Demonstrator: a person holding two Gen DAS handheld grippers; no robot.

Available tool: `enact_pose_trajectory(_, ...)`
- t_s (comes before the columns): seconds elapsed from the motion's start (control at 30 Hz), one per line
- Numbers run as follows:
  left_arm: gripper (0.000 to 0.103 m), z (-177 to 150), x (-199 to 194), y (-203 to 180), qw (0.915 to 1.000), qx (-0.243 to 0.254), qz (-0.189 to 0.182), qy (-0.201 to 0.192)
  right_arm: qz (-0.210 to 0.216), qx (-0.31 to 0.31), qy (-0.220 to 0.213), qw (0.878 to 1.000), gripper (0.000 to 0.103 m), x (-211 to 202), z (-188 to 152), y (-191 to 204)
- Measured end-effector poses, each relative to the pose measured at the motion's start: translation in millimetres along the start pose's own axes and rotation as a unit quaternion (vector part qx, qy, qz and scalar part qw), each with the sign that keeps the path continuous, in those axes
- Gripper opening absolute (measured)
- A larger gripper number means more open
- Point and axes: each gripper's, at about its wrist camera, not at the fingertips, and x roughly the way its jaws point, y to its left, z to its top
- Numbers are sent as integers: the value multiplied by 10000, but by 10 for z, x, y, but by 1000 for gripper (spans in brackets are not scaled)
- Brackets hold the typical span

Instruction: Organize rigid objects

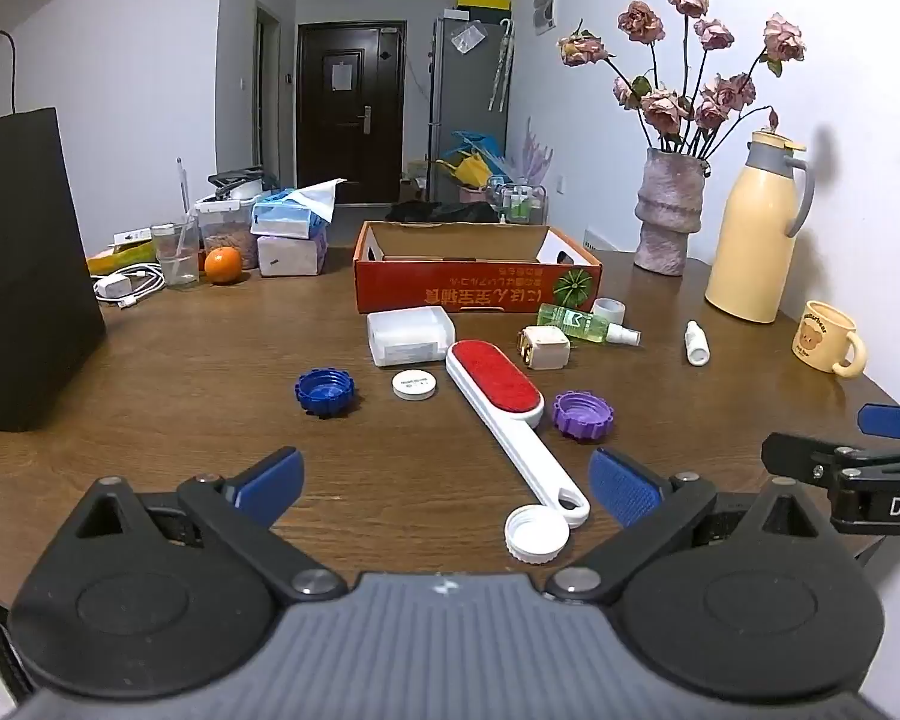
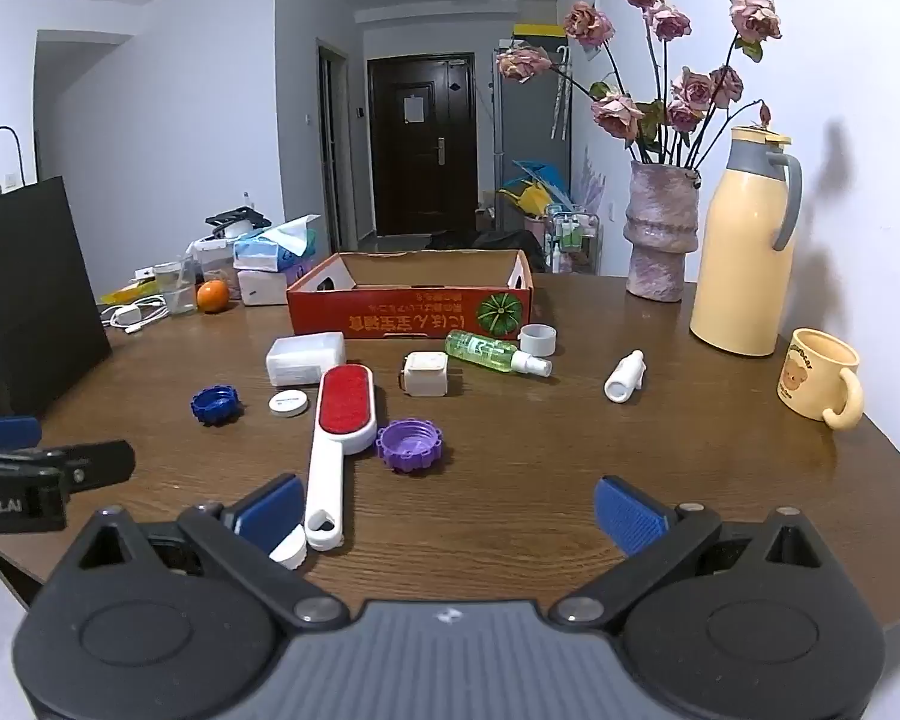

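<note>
Left wrist view: both grippers (image 1: pixel 444 483) (image 2: pixel 447 507) gape empty; lint brush (image 1: pixel 498 396), caps lie loose, box (image 1: pixel 477 285) at twelve o'clock looks unfilled.

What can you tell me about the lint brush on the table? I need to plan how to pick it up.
The lint brush lies flat on the wooden table, red fabric pad up, set in a white, plastic-looking oval head. Its long white handle runs toward the cameras and ends in a hanging hole. A white cap lies against the handle's end; a purple cap sits just beside the head, contact unclear. Neither gripper touches it.
</note>
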Motion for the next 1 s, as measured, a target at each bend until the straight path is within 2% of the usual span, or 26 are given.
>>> enact_pose_trajectory(1.0, 103, -38, 9, 35, 9999, -33, 58, 105, -43, 50, -6, 10000, 103, -23, 12, -24)
